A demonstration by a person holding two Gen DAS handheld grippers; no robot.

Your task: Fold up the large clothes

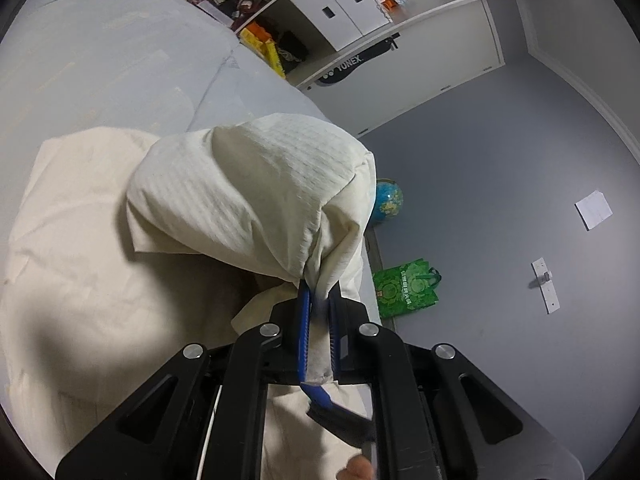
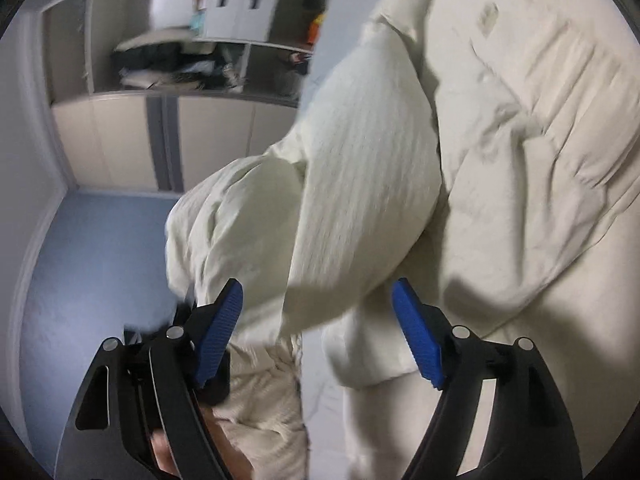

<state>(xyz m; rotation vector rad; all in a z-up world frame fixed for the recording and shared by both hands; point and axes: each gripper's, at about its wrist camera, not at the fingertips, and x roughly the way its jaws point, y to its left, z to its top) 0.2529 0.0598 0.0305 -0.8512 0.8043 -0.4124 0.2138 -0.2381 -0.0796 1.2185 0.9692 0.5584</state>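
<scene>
Left wrist view: the bed (image 1: 100, 64) carries a cream garment (image 1: 80, 248) along its edge by the floor. The left hand-held gripper (image 1: 318, 300) is clamped on a raised fold of it. The right hand-held gripper (image 2: 316, 300) stands wide, pads clear of the cloth.

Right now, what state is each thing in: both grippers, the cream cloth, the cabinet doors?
left gripper: jaws shut on a bunched corner of the cloth.
right gripper: jaws open, gripping nothing.
cream cloth: partly lifted, the rest crumpled on the bed.
white cabinet doors: closed.
</scene>
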